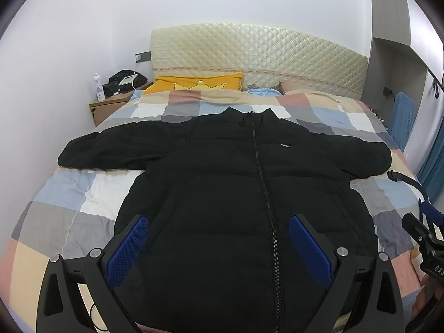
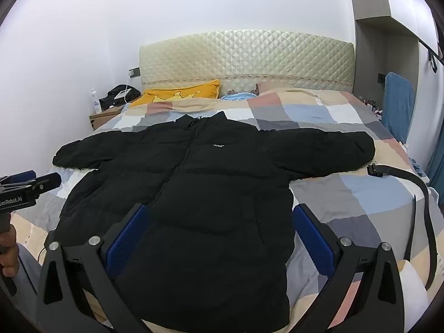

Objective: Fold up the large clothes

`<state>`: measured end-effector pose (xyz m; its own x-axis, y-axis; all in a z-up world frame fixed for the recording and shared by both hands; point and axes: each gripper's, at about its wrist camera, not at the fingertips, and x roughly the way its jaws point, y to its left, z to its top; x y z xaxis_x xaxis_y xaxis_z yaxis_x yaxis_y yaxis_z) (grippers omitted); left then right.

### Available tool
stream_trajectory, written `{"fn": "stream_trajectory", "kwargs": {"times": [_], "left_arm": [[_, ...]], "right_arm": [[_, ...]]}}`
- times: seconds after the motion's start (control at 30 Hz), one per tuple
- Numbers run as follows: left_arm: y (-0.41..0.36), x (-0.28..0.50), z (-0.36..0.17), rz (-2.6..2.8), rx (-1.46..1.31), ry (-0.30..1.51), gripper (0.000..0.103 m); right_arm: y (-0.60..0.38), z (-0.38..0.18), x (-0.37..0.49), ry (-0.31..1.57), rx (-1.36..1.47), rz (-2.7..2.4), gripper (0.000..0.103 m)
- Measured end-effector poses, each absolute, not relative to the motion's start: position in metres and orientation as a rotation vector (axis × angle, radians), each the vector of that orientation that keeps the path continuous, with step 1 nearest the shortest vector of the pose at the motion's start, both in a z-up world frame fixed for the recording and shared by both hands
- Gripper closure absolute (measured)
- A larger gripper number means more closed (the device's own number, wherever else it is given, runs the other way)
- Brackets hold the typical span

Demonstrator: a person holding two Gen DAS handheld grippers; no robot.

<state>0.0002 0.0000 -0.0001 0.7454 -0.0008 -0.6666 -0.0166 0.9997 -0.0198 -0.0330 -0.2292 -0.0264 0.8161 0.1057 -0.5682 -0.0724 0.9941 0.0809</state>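
Note:
A black puffer jacket [image 1: 222, 183] lies flat and zipped on the checked bed cover [image 1: 91, 194], collar toward the headboard, both sleeves spread out sideways. It also shows in the right wrist view [image 2: 199, 194]. My left gripper [image 1: 219, 238] is open and empty, held above the jacket's lower front. My right gripper [image 2: 220, 227] is open and empty above the jacket's lower right part. The right gripper's body shows at the right edge of the left wrist view [image 1: 427, 236]; the left gripper's body shows at the left edge of the right wrist view [image 2: 27, 186].
A black belt [image 2: 416, 191] lies on the bed cover [image 2: 360, 194] right of the jacket. A yellow pillow [image 1: 194, 83] and a padded headboard [image 1: 258, 55] are at the far end. A nightstand [image 1: 111, 102] with a bottle stands far left. A wall runs along the left.

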Motion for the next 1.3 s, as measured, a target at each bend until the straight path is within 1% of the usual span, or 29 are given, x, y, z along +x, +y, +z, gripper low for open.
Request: {"fn": "stream_trajectory", "kwargs": {"times": [0.73,1.3], "left_arm": [[0.0,0.001,0.002,0.004,-0.021,0.725,0.001],[-0.004,0.004,-0.006,0.009,-0.014,0.738,0.001]], "right_arm": [[-0.233,-0.029,-0.037,0.593,0.101,0.065,0.0],[-0.236,-0.032,-0.035,0.596,0.111,0.06,0.0]]}}
